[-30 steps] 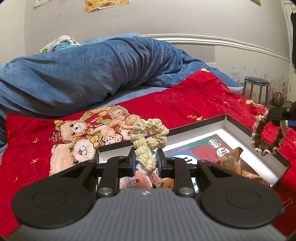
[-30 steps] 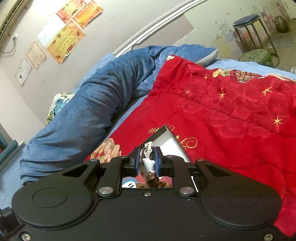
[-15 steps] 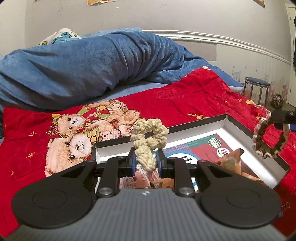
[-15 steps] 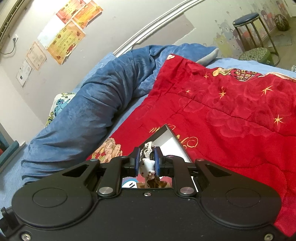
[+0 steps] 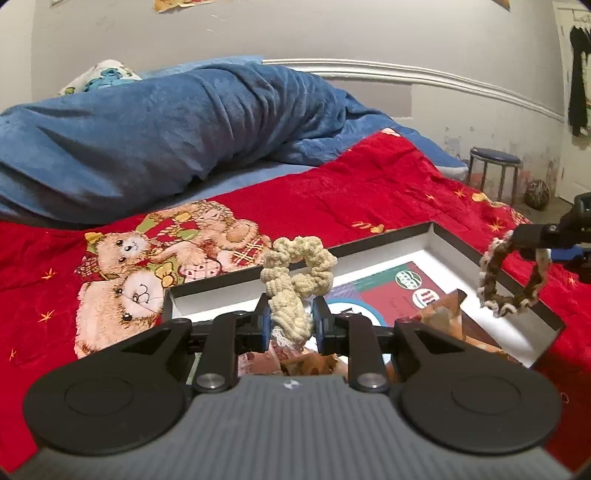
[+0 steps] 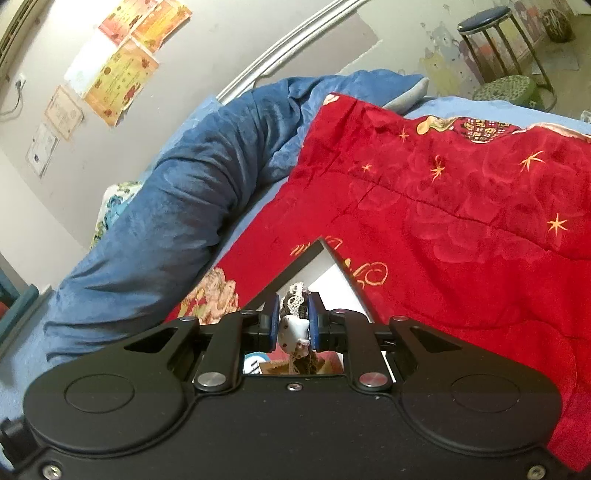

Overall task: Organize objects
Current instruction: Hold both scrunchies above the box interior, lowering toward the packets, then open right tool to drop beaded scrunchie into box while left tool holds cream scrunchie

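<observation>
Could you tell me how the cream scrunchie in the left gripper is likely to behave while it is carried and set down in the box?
The cream scrunchie looks soft: the left gripper pinches it narrow, so it probably squashes rather than slips. Its free loop stands up ruffled, so it likely weighs little. Dropped into the box, it should flop and stay, not roll.

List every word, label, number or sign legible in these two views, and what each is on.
No text reads clearly.
Round badges on the card lying in the box: lettering blurred.
Gold script on the red quilt: decorative, unreadable.
Certificates on the wall: print too small.
Poster at the top of the left wrist view: cut off, unreadable.
</observation>
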Demonstrator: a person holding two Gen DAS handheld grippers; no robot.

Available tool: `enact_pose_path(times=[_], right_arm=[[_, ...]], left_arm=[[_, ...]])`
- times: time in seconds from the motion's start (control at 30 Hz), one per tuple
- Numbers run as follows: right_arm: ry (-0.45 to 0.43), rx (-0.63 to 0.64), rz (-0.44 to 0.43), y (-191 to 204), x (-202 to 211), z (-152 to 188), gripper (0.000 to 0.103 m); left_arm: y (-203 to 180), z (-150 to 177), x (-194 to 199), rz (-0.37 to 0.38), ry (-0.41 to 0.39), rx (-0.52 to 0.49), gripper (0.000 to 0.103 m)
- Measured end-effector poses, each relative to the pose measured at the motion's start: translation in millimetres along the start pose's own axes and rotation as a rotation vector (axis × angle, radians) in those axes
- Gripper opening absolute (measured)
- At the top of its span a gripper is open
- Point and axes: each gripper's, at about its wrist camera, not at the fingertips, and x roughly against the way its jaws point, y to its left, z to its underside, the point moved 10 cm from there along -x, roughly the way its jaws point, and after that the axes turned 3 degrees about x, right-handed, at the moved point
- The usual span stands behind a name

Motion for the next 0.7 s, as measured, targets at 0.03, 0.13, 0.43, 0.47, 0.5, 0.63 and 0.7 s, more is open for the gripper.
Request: enact_pose_path(times=[0.03,0.13,0.43,0.47,0.5,0.63,0.7], right_arm=[[0.004,0.009,0.009,1.0,-1.0,1.5,0.016],[0.020,0.021,0.021,1.9,-5.0,6.3,0.016],[0.033,0.068,0.006,14.4,-18.2,12.2,0.016],[0.030,0.060,-0.011,17.3,-20.1,11.4,0.016],[0.024,0.048,-0.031,19.2,-22.4,10.2,0.015],[0.016,0.020,-0.099,24.6,-30.8,6.6,0.014],[0.024,0.031,-0.105,25.4,-37.7,7.1,0.012]], left_arm=[[-0.9,-0.1,0.1,0.002,-0.001,-0.002,0.027],[-2.9,0.2,-0.3,0.018,0.007,0.006,0.027],[-11.1,2.9,-4.3,0.005,-0.002,0.000,0.027],[-10.2,2.9,-4.3,-0.009,-0.007,-0.002,0.027],[-9.4,3.1,-4.4,-0.017,-0.009,-0.005,0.027],[-7.6,6.3,-6.6,-0.033,0.002,-0.017,0.027],[-6.8,8.2,-9.9,-0.035,0.012,-0.009,0.027]])
